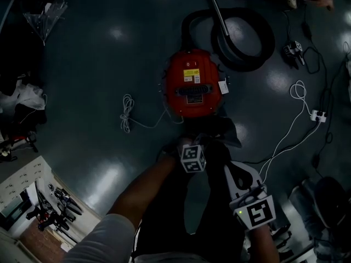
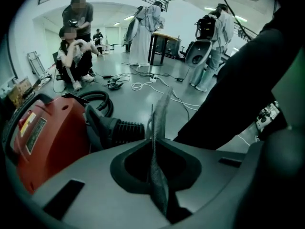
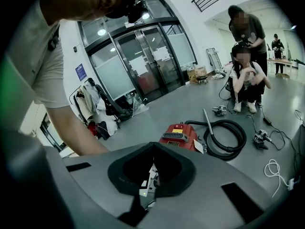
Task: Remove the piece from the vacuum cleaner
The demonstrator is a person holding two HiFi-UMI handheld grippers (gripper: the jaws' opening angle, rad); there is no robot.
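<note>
The left gripper point(image 2: 152, 144) is clamped on the thin grey fabric piece point(image 2: 162, 109), which is held just beside the red vacuum cleaner point(image 1: 193, 84). A firm pinch and a straight pull away from the body should stop the limp sheet slipping. The right gripper point(image 3: 153, 149), its jaws together and empty, could steady the housing.

Left gripper point(image 2: 153, 128): grey moulded shell, dark recessed collar, rectangular slots. Right gripper point(image 3: 151, 168): same build. Each carries a marker cube point(image 1: 193, 159), black squares on white; green light point(image 1: 239, 212) beside the right one. Short white sleeve point(image 1: 107, 237).
</note>
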